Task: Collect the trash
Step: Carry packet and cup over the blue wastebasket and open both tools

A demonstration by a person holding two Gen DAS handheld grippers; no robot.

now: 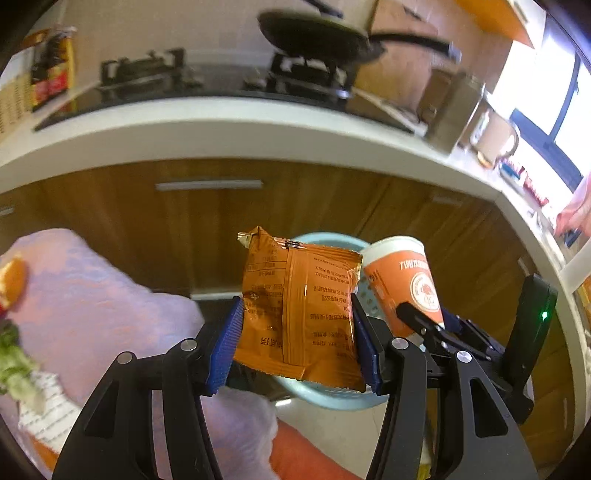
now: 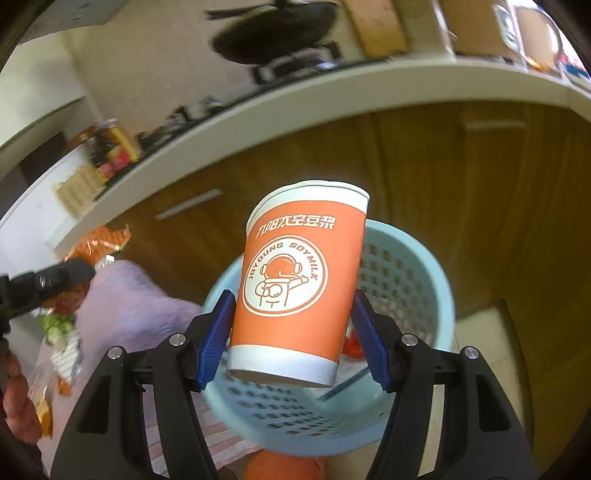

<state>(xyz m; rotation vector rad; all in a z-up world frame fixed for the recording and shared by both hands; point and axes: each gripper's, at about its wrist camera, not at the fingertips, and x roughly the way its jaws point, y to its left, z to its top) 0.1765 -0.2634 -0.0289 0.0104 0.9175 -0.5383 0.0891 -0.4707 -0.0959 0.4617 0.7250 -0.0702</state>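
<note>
My left gripper (image 1: pixel 297 338) is shut on an orange snack wrapper (image 1: pixel 299 306) and holds it in the air over a light blue basket (image 1: pixel 332 400). My right gripper (image 2: pixel 291 341) is shut on an orange and white paper cup (image 2: pixel 295 288), held upright above the same basket (image 2: pixel 406 280). In the left wrist view the cup (image 1: pixel 410 284) and the right gripper (image 1: pixel 432 325) sit just right of the wrapper. In the right wrist view the wrapper (image 2: pixel 99 247) and the left gripper's finger (image 2: pixel 48 280) show at far left. A red scrap (image 2: pixel 352 347) lies inside the basket.
A purple cloth (image 1: pixel 92 302) lies at left with an orange peel (image 1: pixel 13 282), green scraps (image 1: pixel 14 362) and a printed paper (image 1: pixel 44 410) on it. A white counter edge (image 1: pixel 258 129) runs above wooden cabinets (image 1: pixel 207 229), carrying a stove with a pan (image 1: pixel 317 35).
</note>
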